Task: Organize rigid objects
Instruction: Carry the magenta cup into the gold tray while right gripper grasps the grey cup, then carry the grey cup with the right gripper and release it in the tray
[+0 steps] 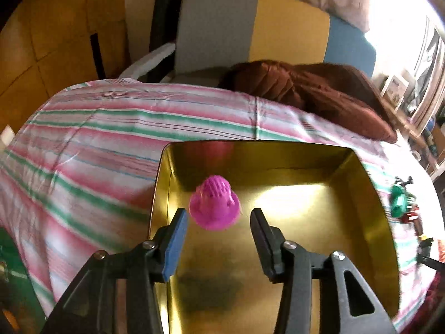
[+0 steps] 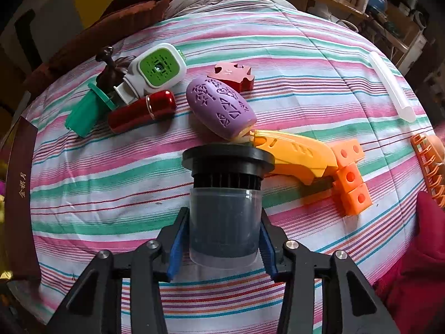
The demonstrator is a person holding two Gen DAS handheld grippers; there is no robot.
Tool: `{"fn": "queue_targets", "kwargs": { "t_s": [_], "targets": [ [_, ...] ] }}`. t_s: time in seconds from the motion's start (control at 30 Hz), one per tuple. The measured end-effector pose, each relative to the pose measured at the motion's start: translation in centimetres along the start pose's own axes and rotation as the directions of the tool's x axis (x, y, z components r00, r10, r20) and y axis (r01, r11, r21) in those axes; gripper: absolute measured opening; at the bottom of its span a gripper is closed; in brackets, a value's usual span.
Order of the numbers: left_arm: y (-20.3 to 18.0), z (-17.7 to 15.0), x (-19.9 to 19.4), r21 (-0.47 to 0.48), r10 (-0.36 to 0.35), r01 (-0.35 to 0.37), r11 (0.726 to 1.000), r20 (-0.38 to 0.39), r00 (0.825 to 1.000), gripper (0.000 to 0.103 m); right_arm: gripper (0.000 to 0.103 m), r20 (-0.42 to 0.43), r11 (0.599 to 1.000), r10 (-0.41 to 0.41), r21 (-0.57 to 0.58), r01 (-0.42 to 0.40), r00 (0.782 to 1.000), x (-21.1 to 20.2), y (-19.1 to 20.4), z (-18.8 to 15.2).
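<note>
left gripper (image 1: 219, 222): poised over the gold tin (image 1: 370, 194), pointing steeply down into it; jaws apart, nothing pressed between the pads
pink piece (image 1: 214, 205): just beyond the left fingertips and a little toward the left finger, blurred, over the tin's floor near its left wall; free of both pads; cannot tell whether resting on the floor or not yet landed
right gripper (image 2: 224, 236): clamped on the clear-sleeved black cylinder (image 2: 225, 222), blue pads (image 2: 175, 246) pressing its two sides
cylinder axis: long axis straight ahead along the fingers, wide black flange (image 2: 228, 154) at the far end, clear of the striped cloth (image 2: 111, 194)
tin from right gripper: not visible ahead; only a dark red strip with gold characters (image 2: 20, 194) at the far left edge, perhaps the tin's outer wall, so the tin judged to lie off to the left
loose pile: purple egg-shaped piece (image 2: 221, 108), yellow piece (image 2: 294, 153) and orange blocks (image 2: 350, 178) just past the flange
nearer hand: left already at the tin; right with the load in hand, the pile directly ahead
likely turn: carry the cylinder leftward, flange leading, into the tin's open right half
</note>
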State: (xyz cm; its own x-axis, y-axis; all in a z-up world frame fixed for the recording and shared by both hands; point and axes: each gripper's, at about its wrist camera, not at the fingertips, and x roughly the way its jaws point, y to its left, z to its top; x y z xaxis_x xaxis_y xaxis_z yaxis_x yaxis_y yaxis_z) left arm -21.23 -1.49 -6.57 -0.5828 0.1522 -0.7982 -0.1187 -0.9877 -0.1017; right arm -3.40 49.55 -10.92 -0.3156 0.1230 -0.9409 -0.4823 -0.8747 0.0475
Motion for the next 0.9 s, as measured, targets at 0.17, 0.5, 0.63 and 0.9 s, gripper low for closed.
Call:
{"fn": "queue_targets", "kwargs": {
  "t_s": [0.17, 0.5, 0.63, 0.9],
  "targets": [
    [-1.6, -3.7, -5.4, 0.042, 0.003, -0.006, 0.999, 0.068, 0.998, 0.047, 0.044, 0.009, 1.0, -0.017, -0.016, 0.017, 1.0, 0.0, 2.6, 0.0],
    [-5.2, -9.1, -11.5, 0.082, -0.056, 0.048, 0.995, 0.097, 0.994, 0.047, 0.043, 0.023, 0.989, 0.052, -0.137, -0.049, 0.998, -0.6, 6.4, -0.8],
    [-6.1, -10.4, -12.4, 0.089, -0.055, 0.047, 0.995, 0.096, 0.994, 0.047, 0.043, 0.016, 0.967, 0.085, -0.241, -0.079, 0.996, 0.9, 7.9, -1.1],
    [-7.0, -11.6, -13.2, 0.115, -0.052, 0.04, 0.993, 0.099, 0.994, 0.047, 0.043, 0.021, 0.937, 0.09, -0.34, -0.078, 0.996, 1.1, 7.7, -2.3]
  ]
}}
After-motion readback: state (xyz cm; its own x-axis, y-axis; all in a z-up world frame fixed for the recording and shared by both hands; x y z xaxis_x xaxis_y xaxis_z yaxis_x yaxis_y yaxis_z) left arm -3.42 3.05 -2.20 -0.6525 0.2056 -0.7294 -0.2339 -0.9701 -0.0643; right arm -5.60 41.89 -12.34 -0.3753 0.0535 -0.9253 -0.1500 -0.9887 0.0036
